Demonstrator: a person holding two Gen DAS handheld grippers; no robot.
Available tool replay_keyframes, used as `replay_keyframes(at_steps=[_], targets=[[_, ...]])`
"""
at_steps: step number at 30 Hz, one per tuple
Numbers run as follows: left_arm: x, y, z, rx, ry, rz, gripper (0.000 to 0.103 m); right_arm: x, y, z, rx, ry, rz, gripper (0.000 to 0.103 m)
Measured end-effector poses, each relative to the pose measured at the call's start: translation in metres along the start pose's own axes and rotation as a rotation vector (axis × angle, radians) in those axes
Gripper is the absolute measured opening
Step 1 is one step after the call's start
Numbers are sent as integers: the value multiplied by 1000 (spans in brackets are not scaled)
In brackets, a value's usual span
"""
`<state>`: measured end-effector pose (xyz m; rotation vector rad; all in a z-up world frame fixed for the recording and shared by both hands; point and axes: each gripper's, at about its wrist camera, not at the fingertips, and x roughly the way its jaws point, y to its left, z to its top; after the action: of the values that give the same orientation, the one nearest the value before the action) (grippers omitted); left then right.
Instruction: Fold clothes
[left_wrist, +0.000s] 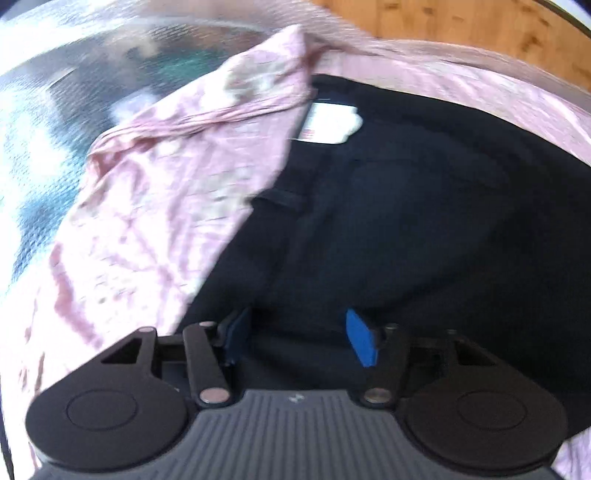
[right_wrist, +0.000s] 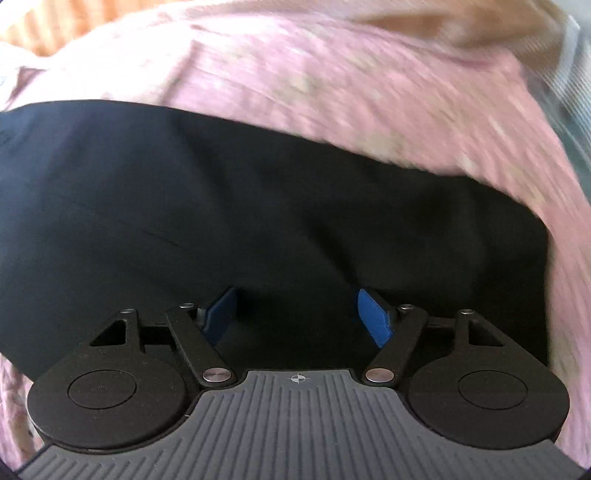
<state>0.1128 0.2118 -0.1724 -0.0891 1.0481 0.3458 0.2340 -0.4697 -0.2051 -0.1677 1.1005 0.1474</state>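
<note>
A black garment (left_wrist: 388, 221) lies spread on a pink patterned sheet (left_wrist: 140, 229), with a white label (left_wrist: 328, 122) near its far edge and a belt loop beside it. My left gripper (left_wrist: 299, 338) hovers over the garment's near part, its blue pads wide apart with nothing between them. In the right wrist view the same black garment (right_wrist: 221, 206) fills the middle, with the pink sheet (right_wrist: 332, 85) beyond it. My right gripper (right_wrist: 299, 315) is also open just above the dark cloth. Both views are motion-blurred.
A bunched fold of the pink sheet (left_wrist: 236, 99) lies along the garment's left edge. A grey and teal patterned cover (left_wrist: 74, 92) lies at the far left. Wooden floor (left_wrist: 461, 29) shows beyond the bed's far edge.
</note>
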Motion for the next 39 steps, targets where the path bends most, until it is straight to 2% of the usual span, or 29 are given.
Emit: replay_keyframes(at_steps=[1,2,5,9,10,12,13,14,16,18,19,21,23,26,27,28,30,31,32,33,35,37,38,39], targets=[[-4,-3,7,-13,-12,-11,41,-5,-4,2,17,12,-32,68],[-7,-5,14,-26,-24,-21,45,-10,-4,6,24,7,-50,60],[11,-38,50,9,-56,-58,50,-18,19,30,1,-67,-16,62],[39,-86,99,68,-98,-107,55,11,58,79,-23,-119,42,65],[55,-88,109,77,-84,-91,55,22,62,87,-23,-121,45,66],[72,-77,116,47,-76,-81,73,43,60,93,-15,-108,29,70],[78,-70,119,27,-76,-81,76,51,53,94,14,-111,27,86],[79,-66,122,25,-71,-84,73,57,44,95,49,-117,31,90],[79,-61,124,55,-61,-75,67,64,27,99,96,-123,11,88],[79,-49,119,58,-63,-50,60,65,13,101,144,-108,-16,85],[77,-42,116,45,-69,-44,57,61,7,99,170,-107,-34,77],[56,-29,93,5,-87,-96,59,50,-4,94,214,-112,-58,66],[36,-18,64,-16,-82,-173,62,32,-9,83,211,-138,-27,68],[28,-4,5,3,-4,-122,59,17,-1,46,139,-100,38,72],[23,6,-10,-12,-35,-128,59,14,-2,32,126,-95,28,75],[15,13,-17,-43,-49,-126,59,12,-4,18,114,-91,19,84],[2,27,-21,-115,-42,-108,53,6,-7,-10,89,-81,0,94],[-7,31,-23,-135,-60,-118,54,2,-9,-19,92,-76,-8,87],[-17,33,-24,-148,-87,-138,60,-5,-14,-21,119,-77,-14,78],[-23,33,-27,-137,-93,-133,63,-12,-18,-25,145,-91,-15,73],[-13,30,-36,-95,-16,-77,62,-25,-23,-34,184,-124,-15,74],[-7,29,-48,-58,8,-12,64,-22,-29,-48,192,-98,-23,78],[-8,31,-48,-67,18,8,71,-20,-33,-59,180,-101,-22,84],[-9,33,-49,-76,28,29,75,-24,-35,-67,161,-124,-16,85]])
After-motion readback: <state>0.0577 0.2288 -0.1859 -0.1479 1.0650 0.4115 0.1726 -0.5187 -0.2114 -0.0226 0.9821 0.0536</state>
